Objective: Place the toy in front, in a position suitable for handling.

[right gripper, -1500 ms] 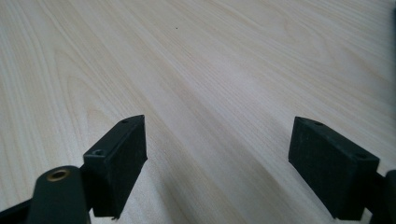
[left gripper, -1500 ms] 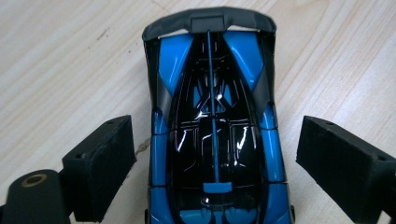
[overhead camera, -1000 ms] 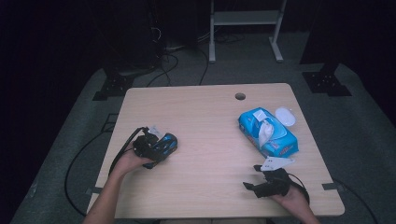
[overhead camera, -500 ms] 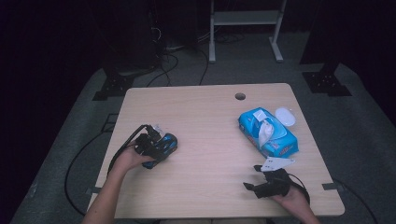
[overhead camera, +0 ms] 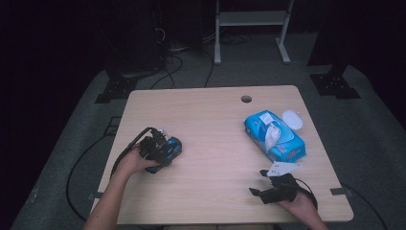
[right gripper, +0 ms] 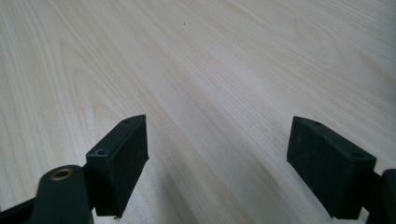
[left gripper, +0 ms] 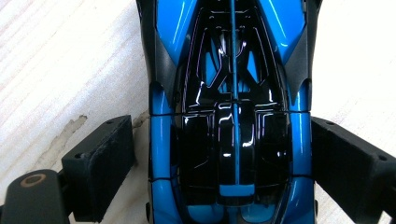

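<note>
A blue and black toy car (left gripper: 231,116) sits on the near left part of a pale wooden table (overhead camera: 210,129), seen from directly above in the left gripper view, its glossy black roof running up the middle. The left gripper (overhead camera: 155,146) is over it, one black pad (left gripper: 100,163) on either side of the car body; a thin gap of table shows between the left pad and the car, while the right pad sits just beside the car, and whether it touches cannot be told. Those jaws have just been opening, with the car still between them. In the high view the person's left hand (overhead camera: 131,163) reaches in from the near edge to hold that gripper. Well apart, at the near right corner, the right gripper (right gripper: 217,163) rests low over bare wood with its jaws spread wide and nothing between them. Farther back on the right lies a blue pack of wipes (overhead camera: 275,136) with a white sheet poking out, a small white lid (overhead camera: 292,120) just beside its far end, and a white card (overhead camera: 283,168) near its close end.
</note>
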`<state>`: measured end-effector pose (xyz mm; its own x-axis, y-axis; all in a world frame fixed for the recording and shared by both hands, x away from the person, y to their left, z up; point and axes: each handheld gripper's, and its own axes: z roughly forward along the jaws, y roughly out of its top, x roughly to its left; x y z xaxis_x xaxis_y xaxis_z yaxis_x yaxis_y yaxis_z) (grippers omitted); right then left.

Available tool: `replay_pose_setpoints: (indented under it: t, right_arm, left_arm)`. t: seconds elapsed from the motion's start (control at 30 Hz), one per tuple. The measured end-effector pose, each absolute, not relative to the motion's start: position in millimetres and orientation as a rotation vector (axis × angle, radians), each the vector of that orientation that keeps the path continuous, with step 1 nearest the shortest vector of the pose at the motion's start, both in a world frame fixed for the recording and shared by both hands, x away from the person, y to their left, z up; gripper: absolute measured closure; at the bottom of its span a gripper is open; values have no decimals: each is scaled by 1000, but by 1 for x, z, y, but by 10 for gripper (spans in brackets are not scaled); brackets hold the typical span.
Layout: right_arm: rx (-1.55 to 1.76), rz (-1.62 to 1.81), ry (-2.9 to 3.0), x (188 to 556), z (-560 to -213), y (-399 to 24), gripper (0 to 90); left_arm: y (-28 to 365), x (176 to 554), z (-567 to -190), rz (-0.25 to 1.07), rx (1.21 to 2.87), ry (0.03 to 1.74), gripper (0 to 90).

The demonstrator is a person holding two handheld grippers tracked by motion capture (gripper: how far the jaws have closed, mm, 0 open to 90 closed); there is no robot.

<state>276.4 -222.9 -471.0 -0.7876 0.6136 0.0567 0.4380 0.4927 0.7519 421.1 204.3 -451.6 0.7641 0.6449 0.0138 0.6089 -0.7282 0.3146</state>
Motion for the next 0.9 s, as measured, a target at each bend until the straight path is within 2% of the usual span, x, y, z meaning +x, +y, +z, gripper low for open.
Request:
replay_pose_setpoints:
  t: [0.07,0.13,0.9]
  right_arm:
    - [904,1174,2519,277,-471,-223,195]
    - [905,1174,2519,277,-471,-223,196]
    - [907,1176,2508,277,-470,-225,200]
  left_arm:
    - [204,420,-450,175,2667,948,144]
    - [204,419,-447,168,2667,930,250]
    - [203,418,-446,172,2657,1008,261]
